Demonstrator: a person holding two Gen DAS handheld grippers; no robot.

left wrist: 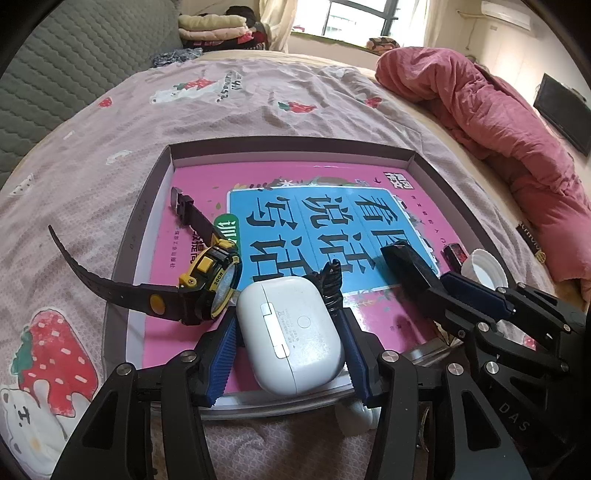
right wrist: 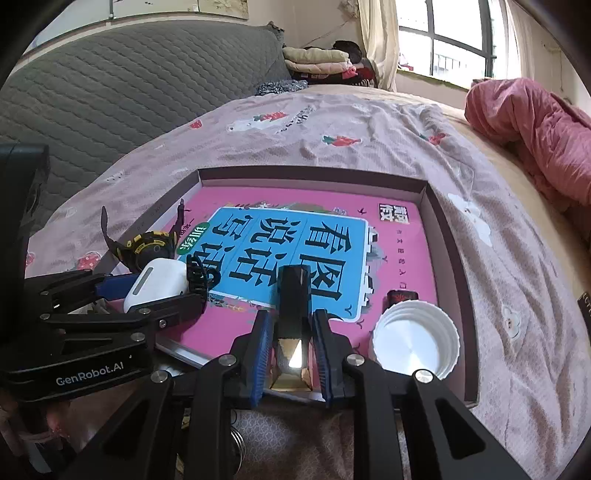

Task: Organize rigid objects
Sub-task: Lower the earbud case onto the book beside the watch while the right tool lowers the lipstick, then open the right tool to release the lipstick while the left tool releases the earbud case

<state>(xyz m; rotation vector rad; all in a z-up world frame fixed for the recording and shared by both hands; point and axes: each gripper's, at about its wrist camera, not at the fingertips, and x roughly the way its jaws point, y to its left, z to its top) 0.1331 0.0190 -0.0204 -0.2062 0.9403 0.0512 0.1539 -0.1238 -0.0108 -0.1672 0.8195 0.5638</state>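
My two grippers work over a bed spread with a pink strawberry-print sheet [left wrist: 258, 110], a grey quilted headboard [right wrist: 129, 85] behind it, a rumpled rose comforter [left wrist: 498, 122] along the right edge and a bright window [right wrist: 443, 40] beyond. A stack of folded clothes [left wrist: 218, 27] sits at the head of the bed.

On the sheet lies a shallow cardboard box lid [left wrist: 288, 142], its floor covered by a glossy pink-and-blue book [left wrist: 332, 206] with large Chinese characters. My left gripper [left wrist: 291, 332] has its ribbed blue pads pressed against both sides of a smooth white earbud case [left wrist: 295, 332], held low over the box's near left corner. Crowding it on the left is a black-and-yellow wristwatch [left wrist: 207, 284], its rubber strap hanging out over the box wall; a black hair clip [left wrist: 332, 284] sits just behind the case.

My right gripper [right wrist: 291, 354] has its pads closed narrowly on a dark, faceted lipstick tube [right wrist: 293, 295] with a gold end, over the book's near edge. Just to its right rests a ridged white plastic cap [right wrist: 415, 339], open side up, with a small dark red object [right wrist: 402, 295] behind it.
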